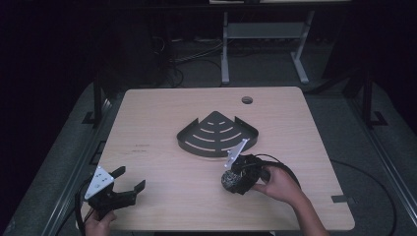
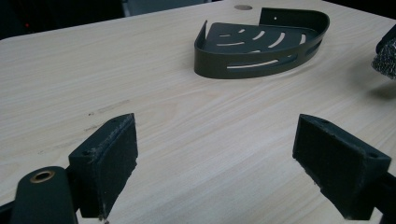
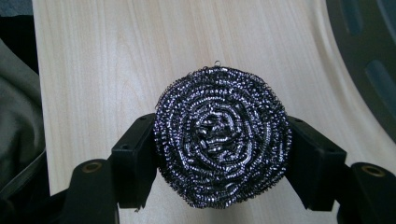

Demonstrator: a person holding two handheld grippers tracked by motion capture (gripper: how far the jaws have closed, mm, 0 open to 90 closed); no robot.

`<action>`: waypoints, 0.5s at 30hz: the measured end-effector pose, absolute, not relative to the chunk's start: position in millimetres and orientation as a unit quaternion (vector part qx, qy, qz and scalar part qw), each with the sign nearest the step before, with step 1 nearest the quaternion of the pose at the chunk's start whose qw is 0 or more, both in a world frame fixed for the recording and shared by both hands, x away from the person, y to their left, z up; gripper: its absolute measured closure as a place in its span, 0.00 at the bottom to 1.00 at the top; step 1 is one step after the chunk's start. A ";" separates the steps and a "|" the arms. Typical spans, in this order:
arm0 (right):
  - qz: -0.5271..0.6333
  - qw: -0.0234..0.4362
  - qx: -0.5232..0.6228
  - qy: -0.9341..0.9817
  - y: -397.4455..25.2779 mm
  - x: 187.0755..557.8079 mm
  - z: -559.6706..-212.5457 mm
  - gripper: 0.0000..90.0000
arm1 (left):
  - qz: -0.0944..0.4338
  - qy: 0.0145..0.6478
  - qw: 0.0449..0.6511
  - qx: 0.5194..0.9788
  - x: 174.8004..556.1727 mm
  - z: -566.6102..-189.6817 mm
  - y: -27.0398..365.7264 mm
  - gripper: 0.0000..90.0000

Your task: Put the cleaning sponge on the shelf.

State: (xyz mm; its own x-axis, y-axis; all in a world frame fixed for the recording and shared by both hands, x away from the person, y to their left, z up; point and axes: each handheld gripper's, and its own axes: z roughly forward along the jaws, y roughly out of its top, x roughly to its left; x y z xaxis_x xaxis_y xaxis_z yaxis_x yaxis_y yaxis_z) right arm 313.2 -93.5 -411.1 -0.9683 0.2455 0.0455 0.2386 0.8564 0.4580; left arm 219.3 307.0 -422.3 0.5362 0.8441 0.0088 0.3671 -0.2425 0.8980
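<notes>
Steel wool scourer (image 3: 220,137): round coil of metal wire, clamped between the two black jaws of the right gripper (image 3: 219,158), one pad pressed on each side. In the high view the scourer (image 1: 230,181) sits at the gripper's tip, just in front of the corner shelf basket (image 1: 216,133), on the person's side of it, close to its curved front wall but apart from it. Whether it rests on the wooden table (image 1: 162,182) or hangs just above it, cannot tell.

Right gripper (image 1: 239,176): held in the person's right hand (image 1: 280,186), grey plate tilted toward the basket.

Basket: dark metal, quarter-round, slotted floor, nothing inside.

Left gripper (image 1: 129,181): well to the left of the basket, near the table's front edge, jaws spread wide, nothing between the pads (image 2: 113,158), bare wood under them.
</notes>
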 end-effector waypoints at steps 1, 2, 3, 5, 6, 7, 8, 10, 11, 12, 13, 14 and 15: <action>0.240 0.004 0.125 0.963 -93.3 313.7 -409.5 0.36 | 0.258 0.407 0.463 0.744 219.2 -422.3 306.9 0.15; 0.240 0.005 0.124 0.963 -93.2 313.9 -408.7 0.36 | 0.258 0.407 0.463 0.744 219.3 -422.2 306.8 0.15; 0.239 0.007 0.123 0.963 -92.9 314.1 -407.1 0.36 | 0.258 0.407 0.463 0.744 219.3 -422.3 306.7 0.15; 0.239 0.008 0.123 0.963 -92.6 314.7 -404.7 0.36 | 0.258 0.407 0.463 0.744 219.5 -422.4 306.5 0.15; 0.239 0.008 0.123 0.963 -92.5 315.0 -403.1 0.36 | 0.258 0.407 0.463 0.744 219.4 -422.3 306.5 0.15; 0.240 0.008 0.122 0.963 -92.4 315.4 -401.7 0.36 | 0.258 0.407 0.463 0.744 219.3 -422.1 306.4 0.15; 0.243 0.009 0.121 0.962 -92.7 316.5 -398.8 0.36 | 0.258 0.406 0.463 0.744 219.2 -421.9 306.5 0.15; 0.246 0.007 0.121 0.962 -93.0 317.0 -398.1 0.36 | 0.258 0.407 0.463 0.744 219.4 -422.0 306.5 0.15; 0.245 0.008 0.122 0.962 -93.0 317.4 -396.9 0.36 | 0.258 0.407 0.463 0.744 219.2 -421.9 306.7 0.15; 0.244 0.009 0.121 0.962 -92.9 317.8 -396.3 0.36 | 0.258 0.407 0.463 0.744 219.2 -421.9 306.8 0.15; 0.244 0.009 0.121 0.962 -92.9 317.8 -396.3 0.36 | 0.258 0.407 0.463 0.744 219.2 -421.9 306.8 0.15; 0.242 0.008 0.124 0.962 -92.8 317.8 -395.4 0.36 | 0.258 0.408 0.463 0.743 219.1 -421.7 306.9 0.15; 0.244 0.009 0.122 0.962 -92.7 318.5 -394.6 0.36 | 0.258 0.407 0.463 0.743 219.0 -421.6 307.0 0.15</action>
State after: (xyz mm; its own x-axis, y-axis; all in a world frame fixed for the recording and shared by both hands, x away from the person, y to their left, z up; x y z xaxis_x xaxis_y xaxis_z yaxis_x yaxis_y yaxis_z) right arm 318.5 -92.7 -394.6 -0.9701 0.2391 0.0424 0.2305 0.8516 0.4709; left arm 219.0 307.0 -421.6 0.5347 0.8450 0.0067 0.3663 -0.2389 0.8993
